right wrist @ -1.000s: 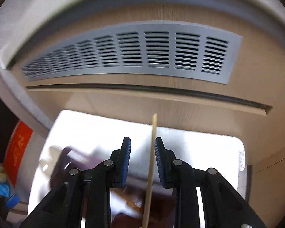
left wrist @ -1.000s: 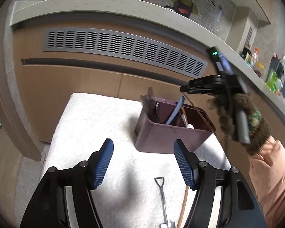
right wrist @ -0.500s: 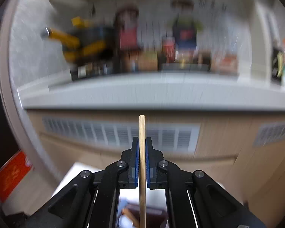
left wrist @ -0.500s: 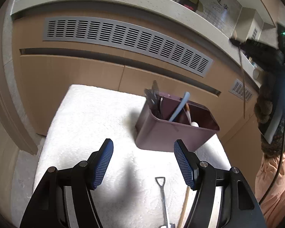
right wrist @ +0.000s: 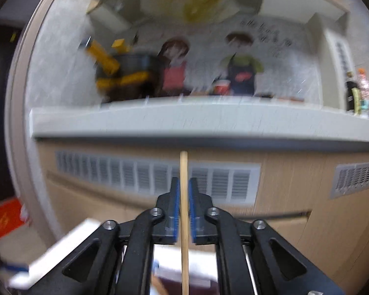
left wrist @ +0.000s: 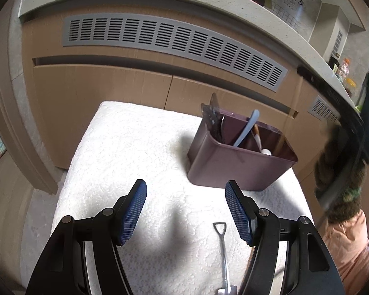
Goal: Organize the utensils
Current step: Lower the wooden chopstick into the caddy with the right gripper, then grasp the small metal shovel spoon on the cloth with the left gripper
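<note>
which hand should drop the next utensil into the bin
Right. The right gripper is shut on a chopstick, held upright above the purple bin. The left gripper is open and empty over the white cloth, beside the small spoon.

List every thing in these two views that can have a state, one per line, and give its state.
left gripper: jaws open, holding nothing
right gripper: jaws shut on the chopstick
chopstick: upright, gripped
utensil holder: upright on the white cloth, utensils inside
blue spoon: leaning in the holder
shovel-handled spoon: flat on the white cloth
</note>
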